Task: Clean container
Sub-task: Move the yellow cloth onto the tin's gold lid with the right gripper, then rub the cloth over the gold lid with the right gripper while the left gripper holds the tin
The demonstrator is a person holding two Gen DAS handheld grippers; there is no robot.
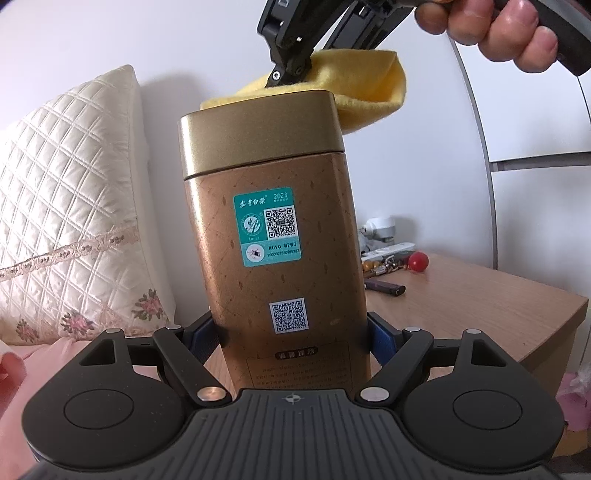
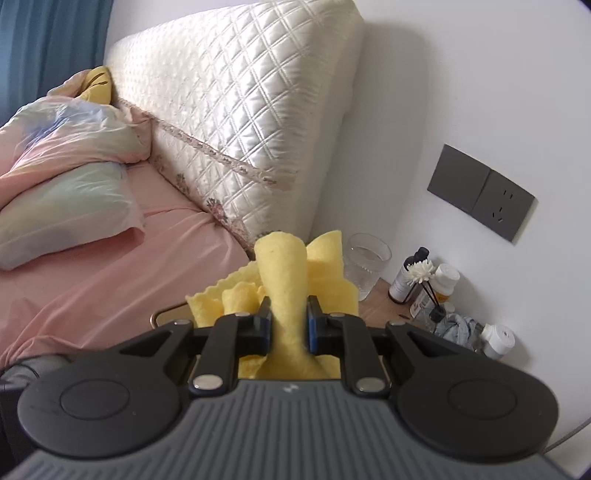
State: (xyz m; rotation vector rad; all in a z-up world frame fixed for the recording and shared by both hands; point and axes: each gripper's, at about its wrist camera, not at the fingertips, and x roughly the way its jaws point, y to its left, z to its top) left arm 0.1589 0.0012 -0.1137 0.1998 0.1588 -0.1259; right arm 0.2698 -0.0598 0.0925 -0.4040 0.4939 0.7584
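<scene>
Under yellow cloth (image 1: 369, 88), container (image 1: 273, 236) lid top hidden

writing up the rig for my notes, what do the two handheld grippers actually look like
Both match: a ribbed grey body with a small crosshair mark, flanked by two round black discs. Black linkage arms with silver pivot pins run forward to fingers with blue pads. That holds for the left gripper and the right gripper. A bare hand grips the right one's black handle; no sleeve or cables show.

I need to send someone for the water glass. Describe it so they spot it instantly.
Start at the quilted white headboard and follow its right edge down to the wooden nightstand. The clear glass stands there, left of the small bottles: the only transparent, open-topped cup.
</scene>
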